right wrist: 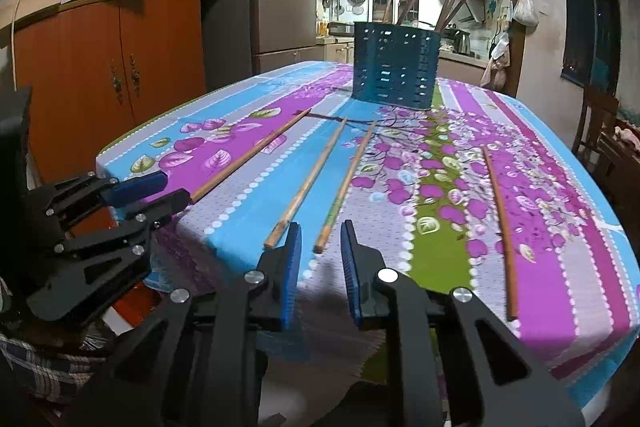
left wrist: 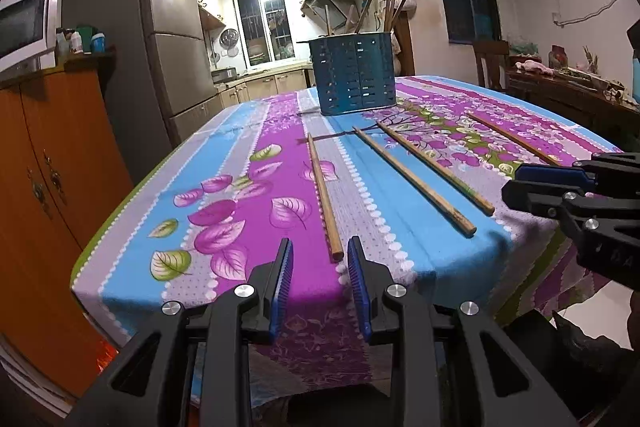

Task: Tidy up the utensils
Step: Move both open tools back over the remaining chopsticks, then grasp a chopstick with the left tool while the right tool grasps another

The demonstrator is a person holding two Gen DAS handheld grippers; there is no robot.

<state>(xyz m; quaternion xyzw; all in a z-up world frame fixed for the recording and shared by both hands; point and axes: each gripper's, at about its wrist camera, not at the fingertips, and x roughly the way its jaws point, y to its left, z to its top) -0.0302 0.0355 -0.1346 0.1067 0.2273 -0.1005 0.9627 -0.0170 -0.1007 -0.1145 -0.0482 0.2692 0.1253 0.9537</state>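
You have four wooden chopsticks left to put away. They lie flat on the flowery tablecloth point(left wrist: 224, 187), spread apart, each pointing toward the blue holder point(left wrist: 354, 73) that stands farther back on the table. Some sticks already poke up out of the holder.

Your left gripper point(left wrist: 320, 259) has its jaws a little apart with nothing between them. The thick end of the leftmost chopstick point(left wrist: 325, 199) lies just ahead of them.

Your right gripper point(right wrist: 320, 243) also stands a little apart and empty, right before the end of the third chopstick point(right wrist: 346, 187). The second chopstick point(right wrist: 308, 187) lies just beside it. The fourth chopstick point(right wrist: 498, 227) lies off to the right.
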